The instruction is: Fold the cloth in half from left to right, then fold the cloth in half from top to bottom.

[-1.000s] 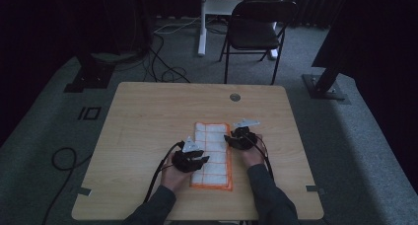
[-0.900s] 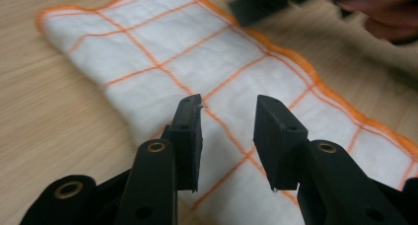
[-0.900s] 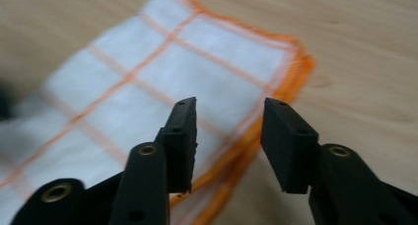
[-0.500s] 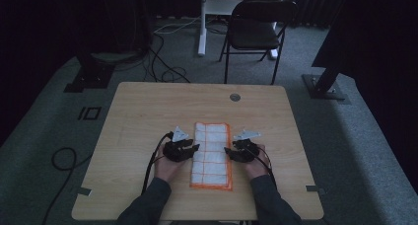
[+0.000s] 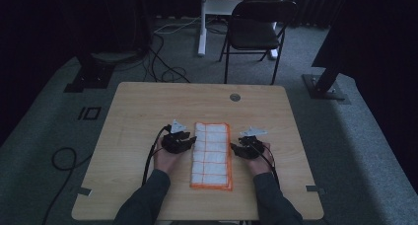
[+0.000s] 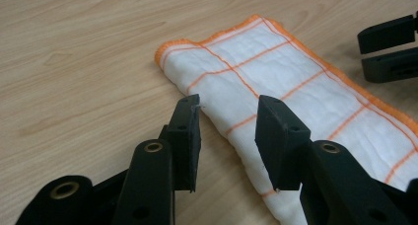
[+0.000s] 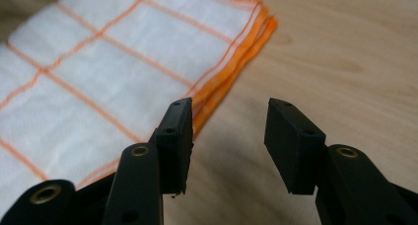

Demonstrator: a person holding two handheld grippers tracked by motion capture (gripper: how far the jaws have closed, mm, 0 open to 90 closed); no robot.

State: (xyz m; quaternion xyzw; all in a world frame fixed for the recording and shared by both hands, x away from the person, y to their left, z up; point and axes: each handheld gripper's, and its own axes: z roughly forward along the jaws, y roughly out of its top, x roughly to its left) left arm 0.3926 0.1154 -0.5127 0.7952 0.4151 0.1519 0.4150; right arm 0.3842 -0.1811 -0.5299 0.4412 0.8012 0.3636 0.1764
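A folded white cloth (image 5: 212, 155) with orange grid lines and an orange hem lies flat on the wooden table (image 5: 148, 111). My left gripper (image 5: 186, 142) sits just off the cloth's left long edge. In the left gripper view its jaws (image 6: 227, 106) stand open over that folded edge of the cloth (image 6: 276, 72), pressing on nothing. My right gripper (image 5: 237, 149) is beside the right long edge. Its jaws (image 7: 229, 109) have just been opening and stand open over bare wood, with the cloth's (image 7: 98, 72) orange hem by the left jaw.
A round grommet (image 5: 235, 97) is set in the table's far side. Beyond the table stand a black folding chair (image 5: 256, 32) and a white post (image 5: 202, 22). Cables (image 5: 162, 72) run over the grey carpet, and dark stand bases sit at left and right.
The left gripper has moved off the cloth toward its left edge and farther from me. The right gripper has drifted slightly nearer along the right edge. The cloth has not moved.
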